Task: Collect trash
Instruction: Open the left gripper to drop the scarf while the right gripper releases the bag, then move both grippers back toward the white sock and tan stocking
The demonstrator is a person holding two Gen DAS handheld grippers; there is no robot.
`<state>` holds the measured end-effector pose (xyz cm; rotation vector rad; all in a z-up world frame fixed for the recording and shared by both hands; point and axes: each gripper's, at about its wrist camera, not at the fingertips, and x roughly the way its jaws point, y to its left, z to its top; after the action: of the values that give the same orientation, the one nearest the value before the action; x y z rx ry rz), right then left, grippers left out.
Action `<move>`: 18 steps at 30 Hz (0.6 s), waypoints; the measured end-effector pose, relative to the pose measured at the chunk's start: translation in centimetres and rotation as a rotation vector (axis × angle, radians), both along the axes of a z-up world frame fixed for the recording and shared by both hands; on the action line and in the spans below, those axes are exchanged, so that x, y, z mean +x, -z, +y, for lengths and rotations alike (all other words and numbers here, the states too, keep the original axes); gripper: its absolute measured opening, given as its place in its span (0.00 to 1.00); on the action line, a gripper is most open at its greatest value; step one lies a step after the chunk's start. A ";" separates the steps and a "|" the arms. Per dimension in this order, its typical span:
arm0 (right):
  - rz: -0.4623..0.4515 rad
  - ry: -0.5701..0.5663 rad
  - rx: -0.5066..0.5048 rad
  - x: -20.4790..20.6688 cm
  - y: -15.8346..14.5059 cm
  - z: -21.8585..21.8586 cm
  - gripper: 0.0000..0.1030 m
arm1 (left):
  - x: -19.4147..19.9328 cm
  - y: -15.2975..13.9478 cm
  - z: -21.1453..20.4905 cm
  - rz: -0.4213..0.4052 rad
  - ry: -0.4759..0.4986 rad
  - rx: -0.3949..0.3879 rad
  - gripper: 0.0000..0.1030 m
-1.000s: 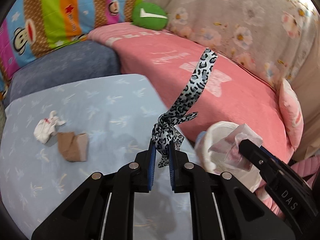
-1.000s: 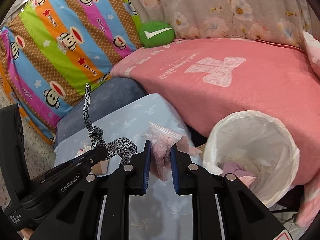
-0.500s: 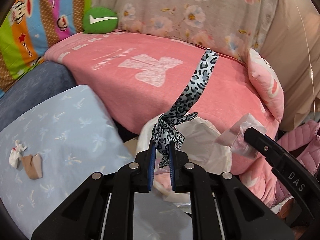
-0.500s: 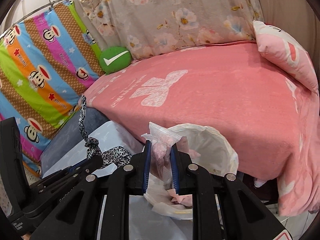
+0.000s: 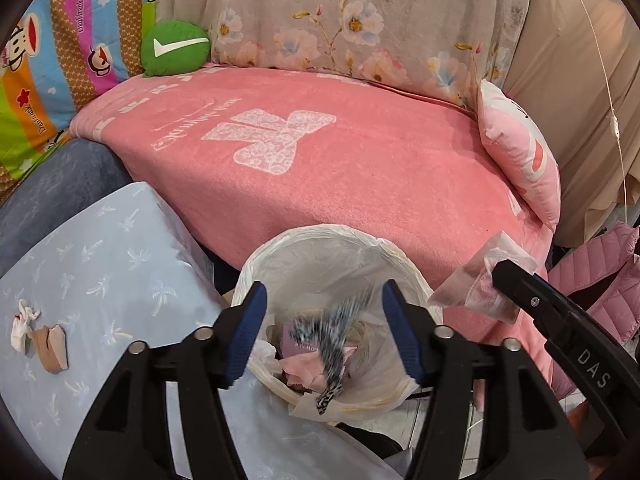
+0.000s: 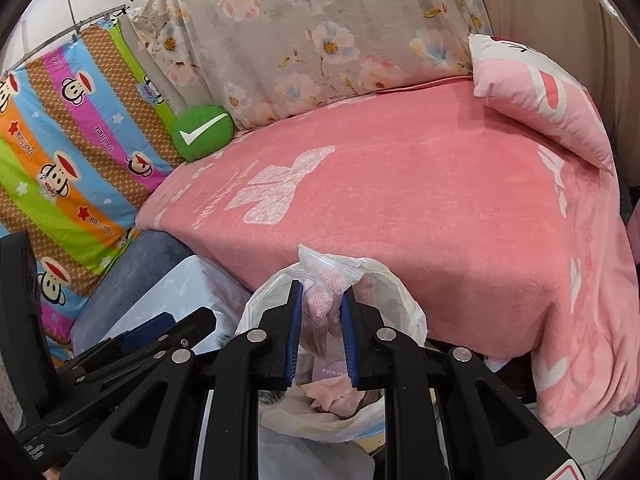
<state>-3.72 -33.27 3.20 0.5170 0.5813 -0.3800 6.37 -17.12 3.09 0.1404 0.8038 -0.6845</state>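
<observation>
Trash bin (image 5: 404,256): white-lined, standing between the pink blanket (image 5: 360,168) and the blue palm-print table (image 5: 100,264); its base is hidden behind both grippers.
Leopard ribbon (image 5: 334,336): motion-blurred inside the bin's mouth, its pattern smeared; one end hangs over the near rim. It lies between and beyond the left gripper's fingers, touching neither.
Left gripper (image 5: 323,330): blue-padded fingers spread wide apart over the bin, holding nothing.
Plastic pouch (image 6: 326,292): clear zip bag with pink dotted contents, its lower part hidden between the pads.
Right gripper (image 6: 320,320): clamped on the pouch, poised at the bin (image 6: 400,300) opening. In the left view only one finger shows, with the pouch (image 5: 480,284) sticking out past the bin's right rim.
Bin contents: pink scraps (image 5: 308,354), partly covered by the ribbon; lettering on one is too small to read.
Table leftovers: a crumpled white tissue (image 5: 22,324) touching a torn brown paper scrap (image 5: 50,346), well apart from both grippers, near the frame's left edge.
</observation>
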 end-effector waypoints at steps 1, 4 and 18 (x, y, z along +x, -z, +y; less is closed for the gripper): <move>0.001 -0.002 0.000 0.1 0.0 0.1 0.17 | 0.1 0.0 0.1 -0.001 -0.004 0.001 0.57; 0.002 -0.009 0.000 0.7 0.0 0.3 0.17 | 0.4 0.1 0.4 0.001 -0.019 0.004 0.57; 0.020 -0.074 -0.011 4.5 0.3 2.3 0.27 | 2.4 0.8 3.4 0.017 -0.113 0.004 0.63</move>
<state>0.76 -30.93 2.92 0.4806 0.6160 -0.3187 8.80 -13.71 2.31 0.0925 0.8229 -0.5781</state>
